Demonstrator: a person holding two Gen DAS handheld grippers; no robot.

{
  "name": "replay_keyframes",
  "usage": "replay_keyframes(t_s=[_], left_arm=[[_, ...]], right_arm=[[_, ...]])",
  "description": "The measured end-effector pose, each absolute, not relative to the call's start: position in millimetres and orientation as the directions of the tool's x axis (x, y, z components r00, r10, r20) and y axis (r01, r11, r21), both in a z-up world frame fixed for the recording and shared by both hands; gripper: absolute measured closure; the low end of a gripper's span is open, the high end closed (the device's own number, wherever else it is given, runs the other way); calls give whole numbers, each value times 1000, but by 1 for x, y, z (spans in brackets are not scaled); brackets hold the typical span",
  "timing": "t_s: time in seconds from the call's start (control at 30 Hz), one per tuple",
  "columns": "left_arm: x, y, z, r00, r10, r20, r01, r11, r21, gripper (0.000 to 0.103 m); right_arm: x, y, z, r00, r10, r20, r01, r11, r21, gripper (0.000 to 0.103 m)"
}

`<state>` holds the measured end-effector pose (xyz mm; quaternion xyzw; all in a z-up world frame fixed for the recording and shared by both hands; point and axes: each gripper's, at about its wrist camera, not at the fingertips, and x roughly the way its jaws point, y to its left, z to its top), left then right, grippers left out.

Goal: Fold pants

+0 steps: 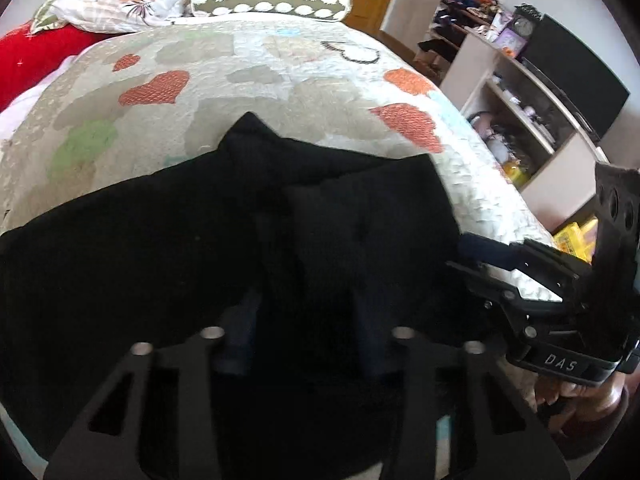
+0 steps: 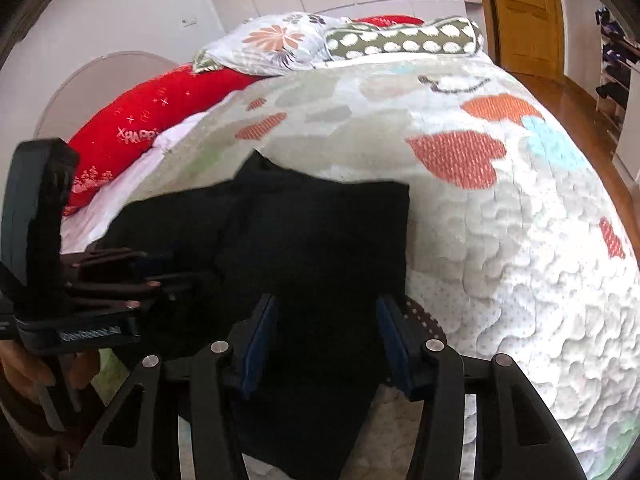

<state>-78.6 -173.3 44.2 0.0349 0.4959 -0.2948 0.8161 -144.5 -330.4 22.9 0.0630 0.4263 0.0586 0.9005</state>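
Right wrist, quilt [image 2: 500, 240], pillows [image 2: 280, 40], door [image 2: 524, 16]

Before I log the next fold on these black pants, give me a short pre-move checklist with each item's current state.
1. Pants lie on the bed quilt: ok.
2. Right gripper jaws apart, straddling the near cloth: ok.
3. Left gripper open over the cloth: ok, though its dark pads blur into the fabric.
4. Either gripper actually pinching fabric: not ok, none seen clamped.
5. Quilt beyond the pants free for folding: ok; pillows sit far back.
6. Layers and edges aligned: cannot tell, the black cloth hides its creases.
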Motion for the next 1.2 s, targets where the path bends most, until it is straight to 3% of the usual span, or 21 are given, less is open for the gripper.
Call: replay_keyframes(t_s=[0.1, 0.27, 0.37, 0.43, 0.57, 0.73, 0.83, 1.07, 1.2], left_arm=[[-79, -162, 58, 336, -472, -815, 519, 815, -258, 89], [-76, -148, 50, 358, -428, -830, 485, 845, -227, 90], [-76, -146, 44, 372, -438, -819, 465, 851, -244, 81], [-77, -141, 47, 387, -424, -819, 444, 864, -238, 67], [-80, -128, 61, 420, -413, -808, 415, 879, -234, 65], [-83, -126, 78, 466, -436, -770, 406, 878, -252, 49], [-77, -134, 76, 473, -426, -771, 383, 888, -255, 46], [-77, -150, 40, 474, -345, -810, 356, 917, -183, 44], [-81, -146, 40, 492, -364, -791, 358, 912, -198, 42]], right_arm=[[-145, -321, 40, 663, 166, -730, -91, 986, 141, 49], [-119, -300, 27, 648, 143, -748, -102, 990, 100, 50], [-106, -297, 2, 603, 90, -792, -80, 995, 53, 51], [-112, -296, 7, 617, 85, -783, -83, 996, 42, 50], [-128, -297, 20, 613, 87, -786, -86, 995, 43, 49], [-157, -292, 36, 634, 113, -765, -101, 993, 62, 47], [-167, -281, 33, 624, 121, -772, -124, 991, 55, 40], [-187, -260, 1, 617, 41, -786, -145, 987, -62, 40], [-186, -263, 8, 596, 57, -801, -146, 988, -39, 40]])
